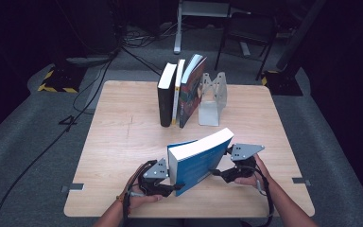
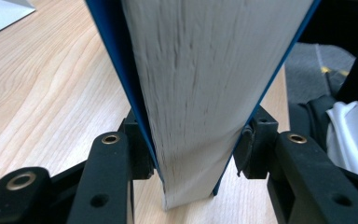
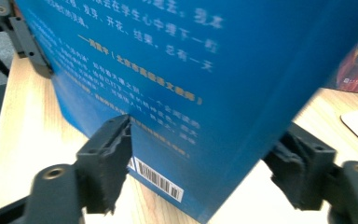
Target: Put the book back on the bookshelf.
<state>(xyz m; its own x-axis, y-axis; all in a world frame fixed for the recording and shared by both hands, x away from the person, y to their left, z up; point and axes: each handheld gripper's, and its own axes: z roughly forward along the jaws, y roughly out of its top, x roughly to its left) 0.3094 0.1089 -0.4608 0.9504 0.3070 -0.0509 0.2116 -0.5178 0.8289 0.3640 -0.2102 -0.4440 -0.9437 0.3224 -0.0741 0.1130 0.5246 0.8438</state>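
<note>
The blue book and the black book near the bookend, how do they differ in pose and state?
The blue book is tilted near the table's front edge, clamped in the left tongs; the black book stands upright, untouched. The blue book is alone; the black one stands in a row by the bookend. Both show white pages.

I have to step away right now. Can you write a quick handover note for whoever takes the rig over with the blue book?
Left hand-held gripper: shut on the blue book, jaws clamping both covers at a lower corner.
Right hand-held gripper: jaws open against the book's back cover, bracing it, not clamped.
Book: tilted on the near part of the table, bottom edge on the wood.
Three books stand at the far side against the metal bookend.
Done: book picked up on edge.
Left: probably carry it over and stand it in that row.
</note>
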